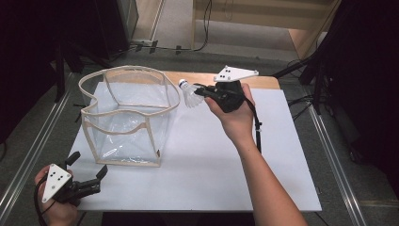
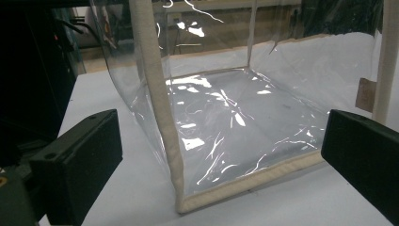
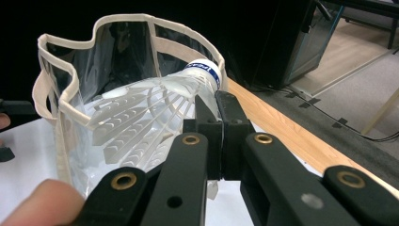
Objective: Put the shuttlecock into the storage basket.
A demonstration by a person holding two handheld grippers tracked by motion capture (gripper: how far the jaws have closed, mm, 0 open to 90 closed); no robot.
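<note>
A white plastic shuttlecock (image 1: 189,94) hangs just outside the right rim of a clear plastic bag with beige trim (image 1: 126,116). My right gripper (image 1: 201,91) is shut on the shuttlecock's skirt, above the table. In the right gripper view the shuttlecock (image 3: 150,110) lies pinched between the closed jaws of the right gripper (image 3: 215,104), cork end up, with the bag (image 3: 70,94) right behind it. My left gripper (image 1: 89,165) rests open at the table's near left corner, a short way from the bag. Its view looks between the spread jaws of the left gripper (image 2: 221,157) at the bag's near bottom corner (image 2: 188,197).
The bag stands upright and open on a white board (image 1: 211,155) that covers the table. A wooden strip (image 1: 263,82) shows at the far edge. Metal rails (image 1: 334,160) run along both sides, and cables lie on the floor (image 1: 160,47) beyond.
</note>
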